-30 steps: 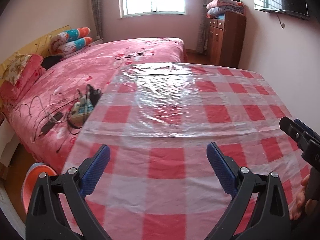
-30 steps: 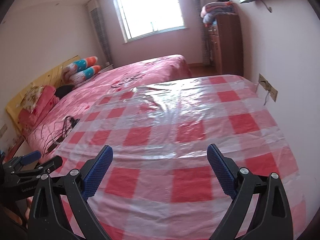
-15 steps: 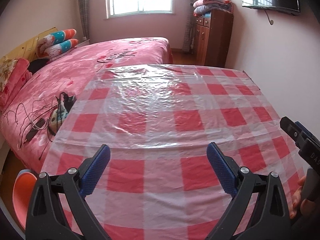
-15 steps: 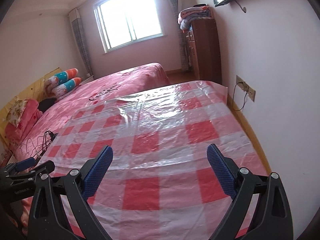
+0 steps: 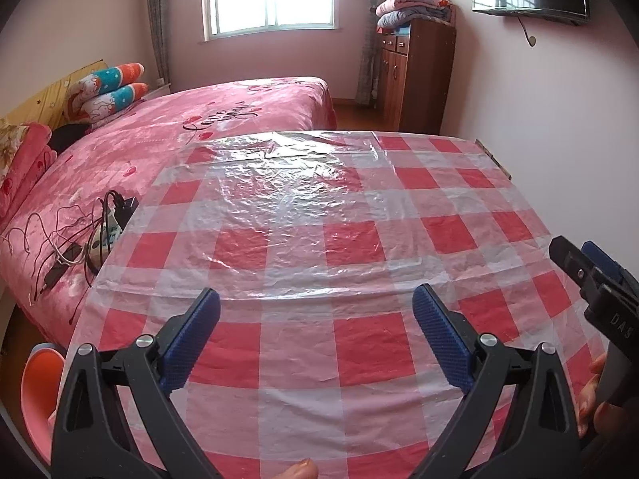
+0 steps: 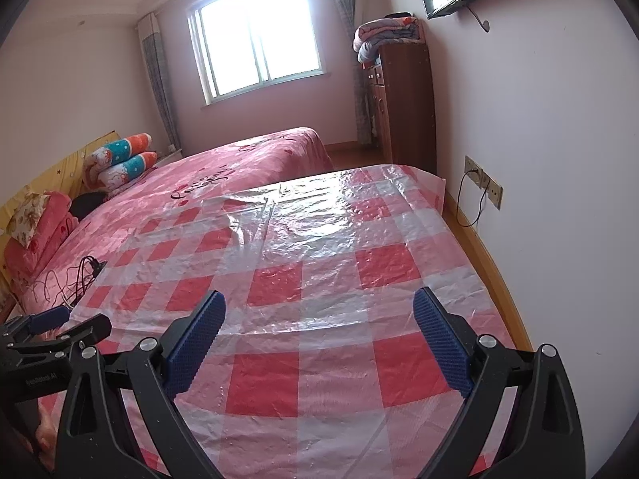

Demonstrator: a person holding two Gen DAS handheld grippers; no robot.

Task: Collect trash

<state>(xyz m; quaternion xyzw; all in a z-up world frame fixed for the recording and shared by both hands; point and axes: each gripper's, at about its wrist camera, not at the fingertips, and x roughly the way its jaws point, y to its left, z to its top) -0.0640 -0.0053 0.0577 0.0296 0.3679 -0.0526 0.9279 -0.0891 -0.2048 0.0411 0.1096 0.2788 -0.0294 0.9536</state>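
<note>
Fingers of both the left gripper (image 5: 315,335) and right gripper (image 6: 319,337) wide apart above checked plastic sheet (image 5: 319,239).

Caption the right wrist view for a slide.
Open right gripper over a red-checked plastic sheet, left gripper at the edge, pink bed beyond; no trash visible.

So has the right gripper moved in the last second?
Yes. The right gripper swung right and tipped up: the wall socket now sits further left, and the window higher.
</note>
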